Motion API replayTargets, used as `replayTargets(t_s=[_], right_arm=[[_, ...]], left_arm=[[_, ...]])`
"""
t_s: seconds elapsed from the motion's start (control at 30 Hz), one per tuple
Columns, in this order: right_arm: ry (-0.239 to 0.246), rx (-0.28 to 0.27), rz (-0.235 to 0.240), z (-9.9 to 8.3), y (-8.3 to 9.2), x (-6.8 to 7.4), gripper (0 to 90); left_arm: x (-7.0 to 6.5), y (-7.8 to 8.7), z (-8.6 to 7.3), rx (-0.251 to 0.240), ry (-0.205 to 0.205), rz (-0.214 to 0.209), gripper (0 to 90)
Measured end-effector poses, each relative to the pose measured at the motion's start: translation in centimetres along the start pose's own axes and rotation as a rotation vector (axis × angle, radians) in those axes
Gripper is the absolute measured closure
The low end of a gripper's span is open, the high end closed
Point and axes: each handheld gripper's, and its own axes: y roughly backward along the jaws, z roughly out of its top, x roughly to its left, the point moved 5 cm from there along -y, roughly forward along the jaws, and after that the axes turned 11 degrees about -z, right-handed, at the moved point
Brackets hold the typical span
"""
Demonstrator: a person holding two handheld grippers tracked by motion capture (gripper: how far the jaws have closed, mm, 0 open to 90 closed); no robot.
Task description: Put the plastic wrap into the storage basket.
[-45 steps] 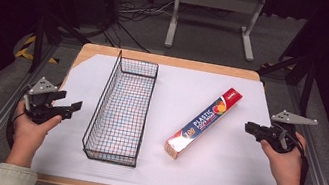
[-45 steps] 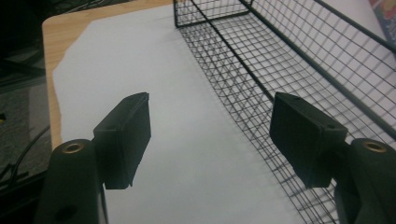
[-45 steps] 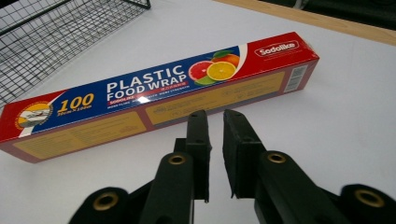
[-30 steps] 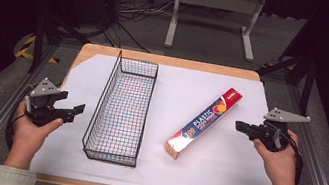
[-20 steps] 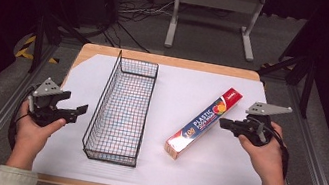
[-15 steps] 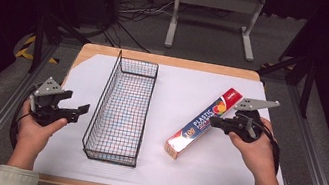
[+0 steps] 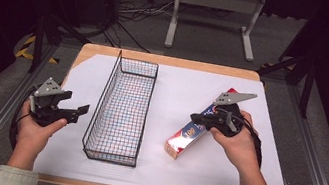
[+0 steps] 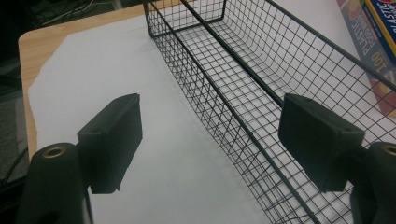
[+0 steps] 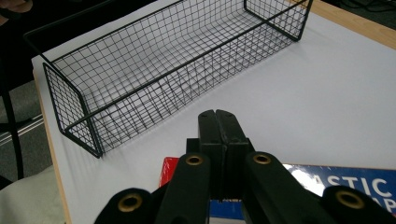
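A long black wire basket (image 7: pixel 121 110) stands empty on the white sheet, left of centre. To its right lies a red and blue box of plastic wrap (image 7: pixel 184 137), set at a slant. My right gripper (image 7: pixel 195 117) hovers over the middle of that box, its jaws pressed together with nothing between them. In the right gripper view the shut right gripper (image 9: pixel 215 119) points over the box (image 9: pixel 345 184) toward the basket (image 9: pixel 187 74). My left gripper (image 7: pixel 82 111) is held left of the basket, open and empty. Its own view shows the open left gripper (image 8: pixel 215 126) facing the basket wall (image 8: pixel 261 60).
A white paper sheet (image 7: pixel 193 92) covers most of the wooden table (image 7: pixel 103 51). Bare sheet lies between basket and box and along the front edge. A grey metal stand (image 7: pixel 215 2) and cables sit on the floor beyond the table.
My right hand has travelled left from the table's right edge to above the box. The left hand has stayed beside the basket.
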Motion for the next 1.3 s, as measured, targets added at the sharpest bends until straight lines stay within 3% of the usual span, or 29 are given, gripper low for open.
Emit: replayTargets(t_s=[0.23, 0.67, 0.93, 1.3], right_arm=[[0.023, 0.025, 0.003, 0.5, -1.9, 0.9, 90.0], [0.073, 0.149, -0.011, -0.8, -6.6, 2.0, 90.0], [0.11, 0.24, 0.007, -1.7, -9.4, 3.2, 90.0], [0.134, 0.387, 0.0, -3.2, -11.9, 3.4, 90.0]], left_arm=[[0.1, 0.3, -0.1, -0.01, 0.012, -0.002, 22.2], [0.2, 0.4, -0.3, -0.008, 0.013, 0.018, 21.7], [0.2, 0.3, -0.3, -0.007, 0.014, 0.016, 21.2], [0.5, 0.2, -0.5, -0.001, 0.02, 0.013, 21.0]])
